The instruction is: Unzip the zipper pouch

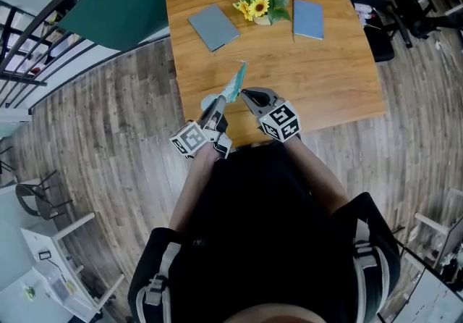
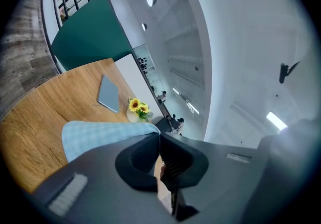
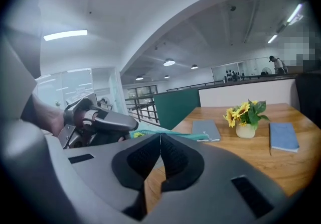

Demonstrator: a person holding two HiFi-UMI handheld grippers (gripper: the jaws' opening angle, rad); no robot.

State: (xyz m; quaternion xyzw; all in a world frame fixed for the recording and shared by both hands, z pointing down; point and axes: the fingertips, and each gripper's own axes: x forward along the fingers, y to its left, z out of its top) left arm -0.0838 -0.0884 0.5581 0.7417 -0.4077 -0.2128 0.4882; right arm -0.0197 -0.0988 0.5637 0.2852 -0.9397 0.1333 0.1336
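The left gripper (image 1: 219, 103) pinches the soft, floppy blue-green cloth zipper pouch (image 1: 235, 84) by one end, while the right gripper (image 1: 244, 94), jaws pressed together beside it, should probably grab the tiny pull.

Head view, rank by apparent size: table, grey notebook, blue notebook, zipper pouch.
1. table, by far the largest.
2. grey notebook and blue notebook: about alike, so not ranked against each other.
3. zipper pouch: a thin sliver, but it is seen edge-on, so this understates it.
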